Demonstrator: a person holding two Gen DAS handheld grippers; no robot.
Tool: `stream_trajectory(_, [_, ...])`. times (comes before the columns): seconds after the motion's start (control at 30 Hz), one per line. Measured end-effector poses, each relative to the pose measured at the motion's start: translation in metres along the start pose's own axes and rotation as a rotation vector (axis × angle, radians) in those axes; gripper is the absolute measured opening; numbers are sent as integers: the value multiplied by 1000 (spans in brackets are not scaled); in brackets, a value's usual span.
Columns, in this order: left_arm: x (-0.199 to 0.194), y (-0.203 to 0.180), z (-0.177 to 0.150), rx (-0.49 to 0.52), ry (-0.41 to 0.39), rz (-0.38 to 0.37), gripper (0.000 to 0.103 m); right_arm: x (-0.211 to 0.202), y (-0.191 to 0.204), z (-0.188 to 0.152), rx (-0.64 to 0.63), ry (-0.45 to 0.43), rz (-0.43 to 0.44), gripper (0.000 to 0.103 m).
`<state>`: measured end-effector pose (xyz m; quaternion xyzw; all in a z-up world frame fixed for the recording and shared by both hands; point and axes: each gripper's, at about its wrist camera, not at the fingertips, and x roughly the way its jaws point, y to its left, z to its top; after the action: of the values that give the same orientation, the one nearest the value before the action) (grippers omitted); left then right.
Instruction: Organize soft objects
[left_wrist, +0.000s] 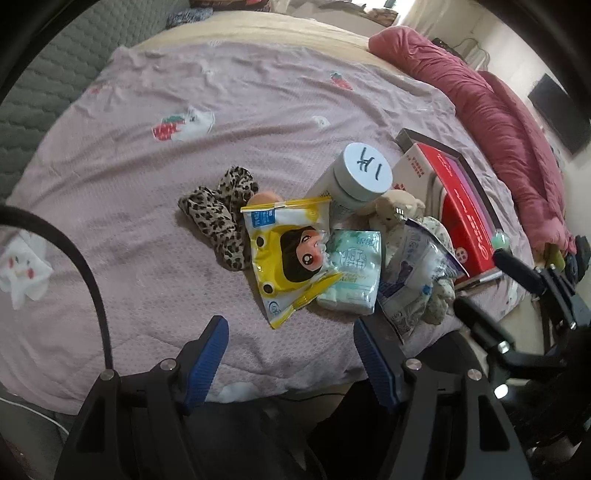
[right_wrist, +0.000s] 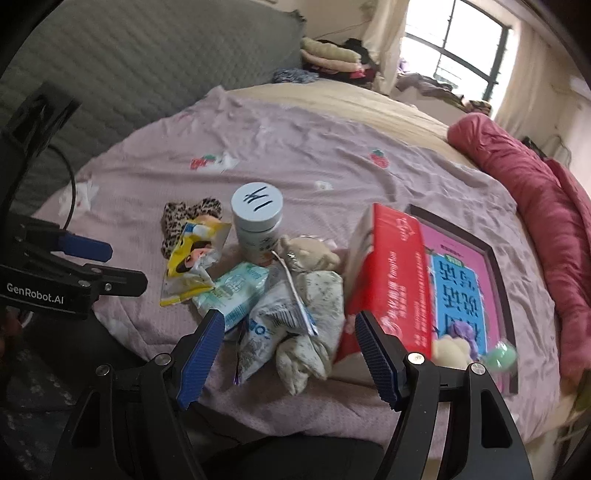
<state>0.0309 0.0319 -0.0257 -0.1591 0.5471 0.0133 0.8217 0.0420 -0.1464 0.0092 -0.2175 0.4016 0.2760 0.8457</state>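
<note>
pink strawberry-print bedspread (left_wrist: 258, 110) covers the bed, with the soft things heaped at its near edge: a leopard scrunchie (left_wrist: 218, 214) at ten o'clock of the yellow packet (left_wrist: 291, 254), a tissue pack (left_wrist: 351, 273) touching its three o'clock side. left gripper (left_wrist: 290, 336) and right gripper (right_wrist: 290, 328) both hover with fingers wide apart, holding nothing.

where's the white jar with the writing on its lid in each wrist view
Left wrist view: white jar, right of centre, behind the yellow cartoon packet.
Right wrist view: white jar, left of centre, upper middle.
Shared landmark: the red box, to the jar's right in both.
</note>
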Motion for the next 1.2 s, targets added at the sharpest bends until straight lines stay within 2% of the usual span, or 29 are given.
stream_trajectory(0.4, [42, 12, 19, -104, 70, -25, 72, 42, 13, 1, -170, 20, -107, 74])
stream_trajectory(0.47, [46, 12, 21, -113, 77, -20, 72, 45, 17, 0, -201, 15, -116, 66])
stream_trajectory(0.5, [49, 11, 23, -115, 80, -18, 72, 45, 17, 0, -211, 10, -118, 55])
stream_trajectory(0.53, [51, 11, 24, -119, 85, -15, 72, 46, 18, 0, -219, 6, -114, 47])
stream_trajectory(0.6, [53, 10, 25, -123, 88, -18, 72, 48, 19, 0, -235, 0, -113, 46])
stream_trajectory(0.63, [55, 9, 26, -122, 91, -20, 72, 50, 19, 1, -236, 2, -113, 41])
stream_trajectory(0.73, [59, 9, 28, -129, 94, -17, 72, 50, 14, 2, -207, -17, -84, 33])
stream_trajectory(0.9, [69, 15, 32, -174, 112, -14, 72, 42, 3, 6, -151, -52, -72, 30])
stream_trajectory(1.1, [84, 22, 35, -259, 136, -73, 72, 30, -13, 9, -77, -79, -38, 30])
stream_trajectory(1.2, [88, 25, 35, -298, 138, -119, 65, 24, -23, 11, -35, -99, -21, 30])
